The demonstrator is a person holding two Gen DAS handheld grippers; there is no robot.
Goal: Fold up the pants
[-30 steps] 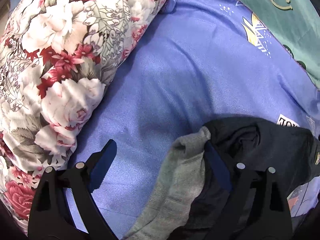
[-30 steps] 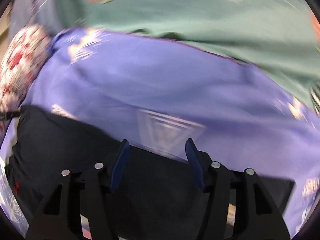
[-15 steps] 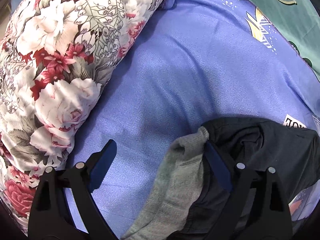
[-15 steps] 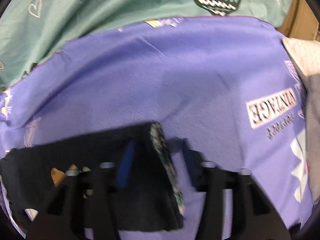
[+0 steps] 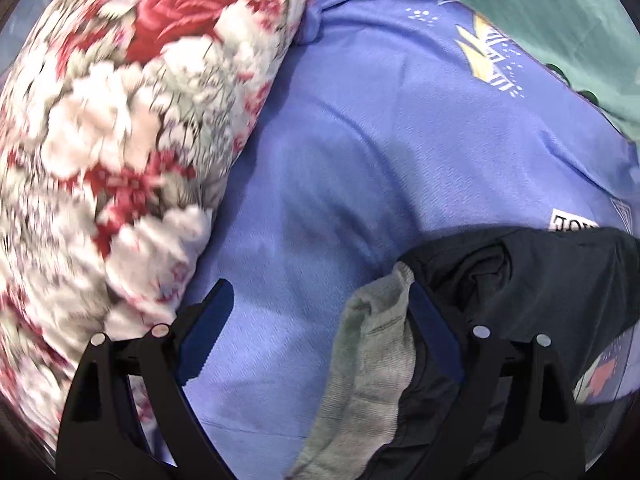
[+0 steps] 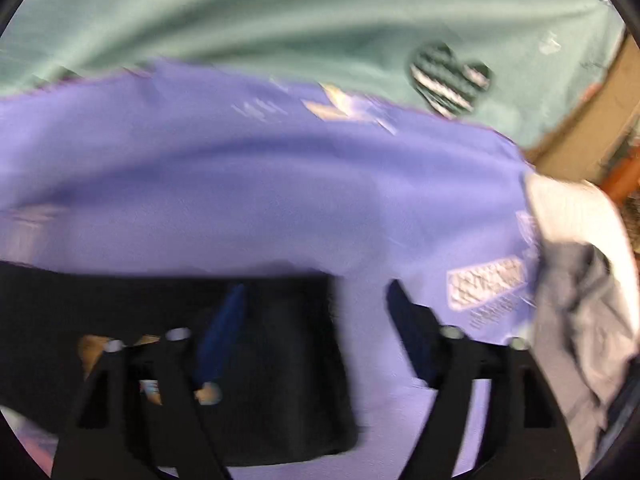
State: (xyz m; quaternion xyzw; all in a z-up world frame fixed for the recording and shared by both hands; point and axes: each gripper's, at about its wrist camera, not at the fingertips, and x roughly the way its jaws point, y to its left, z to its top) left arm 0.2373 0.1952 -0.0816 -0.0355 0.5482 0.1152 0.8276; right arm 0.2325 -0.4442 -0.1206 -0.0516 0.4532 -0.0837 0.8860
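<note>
**Pants flat on the bed, long axis running left–right between the two claws**

Bed: a purple printed sheet [image 5: 380, 168] over a teal one [image 6: 280, 20]; a floral quilt roll [image 5: 120, 120] lies along its left side.

The dark pants [image 6: 280, 360] lie on the purple sheet as a flattened strip. In the right wrist view the strip comes in from the left and stops at a straight vertical edge that falls between the claw's two fingers. In the left wrist view the opposite end shows its grey waistband lining [image 5: 372, 360], turned out, with bunched dark cloth to its right.

Right claw [image 6: 316, 332]: jaws have just been opening and now stand wide. The left finger sits over the black cloth, the right finger over bare sheet. Nothing is gripped. View is motion-blurred.

Left claw [image 5: 320, 312]: wide open, holding nothing. The right finger sits just beside the grey lining; I can't tell whether it touches. The left finger is over bare sheet near the quilt.

Judgement: each claw sits at its own end of the strip, so the next fold likely carries one end along that axis to the other. The bunched waistband end needs flattening first.

A pale grey garment [image 6: 580, 280] lies at the right edge of the bed, apart from the pants.
</note>
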